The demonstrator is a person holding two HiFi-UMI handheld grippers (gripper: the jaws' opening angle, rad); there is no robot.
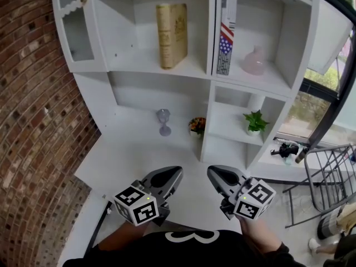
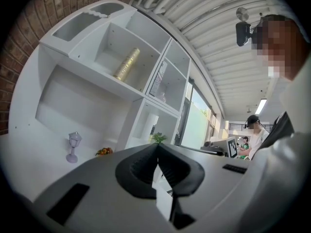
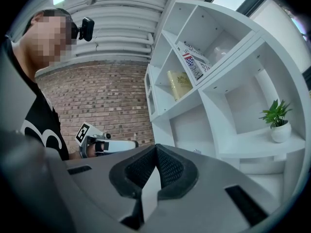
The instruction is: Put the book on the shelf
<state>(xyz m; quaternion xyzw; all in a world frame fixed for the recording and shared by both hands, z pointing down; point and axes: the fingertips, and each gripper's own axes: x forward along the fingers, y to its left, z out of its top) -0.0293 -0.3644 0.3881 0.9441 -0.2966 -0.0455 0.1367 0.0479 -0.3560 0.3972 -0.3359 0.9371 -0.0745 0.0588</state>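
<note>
**Both tongs shut and empty, books on the shelf**

My left gripper (image 1: pixel 176 172) and right gripper (image 1: pixel 212 172) sit low in front of me, side by side but apart. On each the jaws are pressed together with nothing between them.

The tan book (image 1: pixel 172 35) stands upright in an upper compartment of the white shelf (image 1: pixel 136 60), near that compartment's right wall. In the next compartment to the right, a flag-covered book (image 1: pixel 227 35) stands against the divider, with a pink vase (image 1: pixel 255 62) beside it.

Lower down I see a small lantern ornament (image 1: pixel 163 121), a bunch of orange flowers (image 1: pixel 197 125) and a potted plant (image 1: pixel 255 121). A brick wall (image 1: pixel 33 104) runs along my left.
</note>
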